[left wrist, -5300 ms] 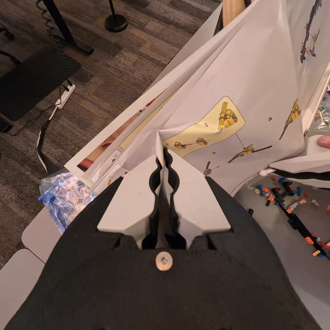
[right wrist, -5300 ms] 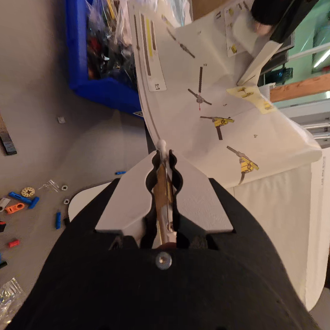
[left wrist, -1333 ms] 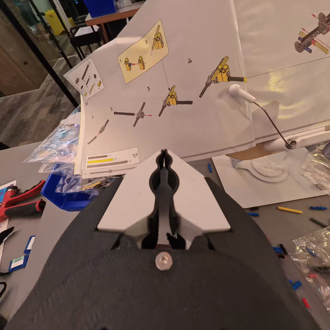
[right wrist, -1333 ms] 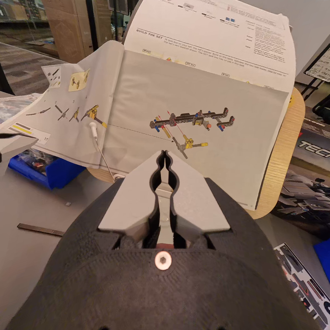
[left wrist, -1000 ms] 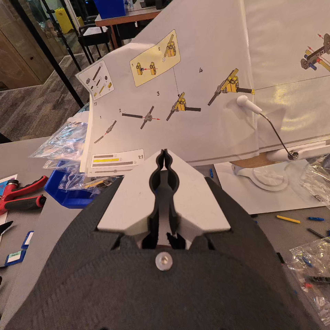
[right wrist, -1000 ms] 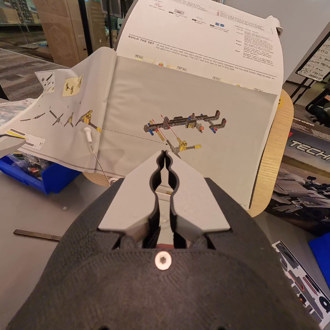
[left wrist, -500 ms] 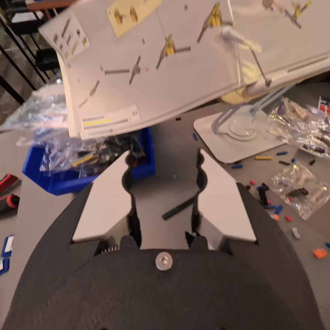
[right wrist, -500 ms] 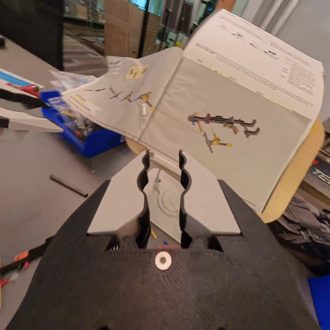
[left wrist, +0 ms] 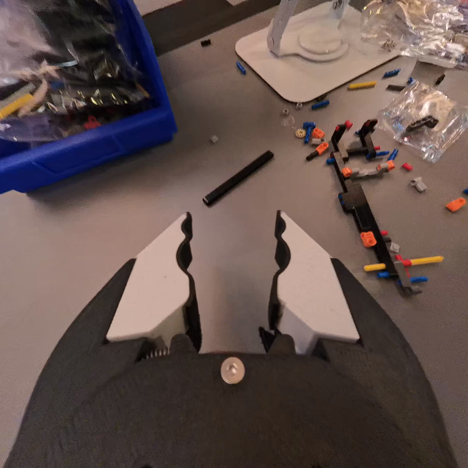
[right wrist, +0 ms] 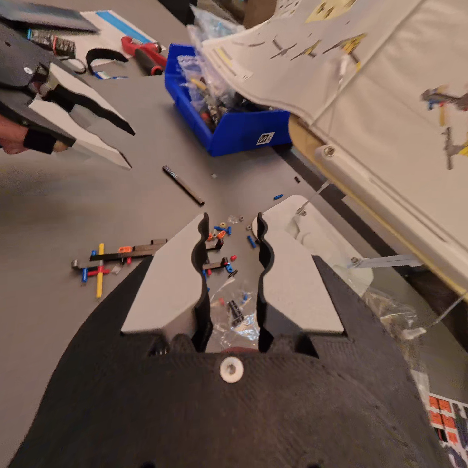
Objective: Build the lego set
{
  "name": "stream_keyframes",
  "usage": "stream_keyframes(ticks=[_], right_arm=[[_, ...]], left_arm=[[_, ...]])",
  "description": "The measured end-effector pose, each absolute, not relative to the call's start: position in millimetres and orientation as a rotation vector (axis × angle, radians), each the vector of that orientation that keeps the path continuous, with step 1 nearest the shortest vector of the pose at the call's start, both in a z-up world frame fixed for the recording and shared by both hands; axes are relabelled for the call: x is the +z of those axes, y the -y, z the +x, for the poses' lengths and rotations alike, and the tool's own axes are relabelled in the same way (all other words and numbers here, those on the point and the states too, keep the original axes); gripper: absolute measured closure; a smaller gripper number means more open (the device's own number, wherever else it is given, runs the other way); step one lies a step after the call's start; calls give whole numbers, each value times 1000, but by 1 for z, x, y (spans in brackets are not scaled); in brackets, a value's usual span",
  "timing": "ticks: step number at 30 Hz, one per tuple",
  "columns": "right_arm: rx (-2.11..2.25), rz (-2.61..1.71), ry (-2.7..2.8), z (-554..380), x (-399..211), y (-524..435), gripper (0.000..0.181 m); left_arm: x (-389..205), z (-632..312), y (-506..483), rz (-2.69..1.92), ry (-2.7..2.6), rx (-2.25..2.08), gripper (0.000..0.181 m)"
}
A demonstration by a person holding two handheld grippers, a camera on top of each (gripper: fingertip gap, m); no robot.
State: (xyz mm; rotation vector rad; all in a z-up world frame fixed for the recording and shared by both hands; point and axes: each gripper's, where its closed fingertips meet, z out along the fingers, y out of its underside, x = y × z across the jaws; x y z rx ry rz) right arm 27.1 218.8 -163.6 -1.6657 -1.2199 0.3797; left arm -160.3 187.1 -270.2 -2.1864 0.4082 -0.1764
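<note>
Both grippers hang empty over the grey table, jaws spread: the left gripper points down at a black axle just beyond its tips, and the right gripper tilts over loose pins and a clear bag. Right of the axle lies the half-built black beam assembly; left of it, a blue bin of bagged parts. Beyond the axle stands the white stand holding the booklet.

Bare table before blue bin
</note>
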Motion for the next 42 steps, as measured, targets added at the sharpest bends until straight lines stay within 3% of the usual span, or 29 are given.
stream_keyframes(ticks=[6,9,13,17,32,40,42], right_arm=[[398,-1702,1285,28,-187,-206,145],[385,-1712,1316,28,-195,-203,145],[376,-1730,1326,29,-201,-202,145],[381,-1748,1346,27,-209,-202,146],[325,-1929,1311,74,-239,-232,148],[197,-2045,1217,155,-249,-268,150],[206,-2049,1195,170,-244,-273,151]], left_arm=[[-290,-171,-182,-2188,-412,-156,152],[-300,-174,-180,-2201,-484,-83,146],[-317,-168,-179,-2247,-522,-97,124],[-321,-167,-183,-2241,-534,-106,119],[-313,-153,-240,-2204,-833,-93,129],[-326,-140,-245,-2255,-812,-185,159],[-325,-137,-245,-2254,-815,-175,157]])
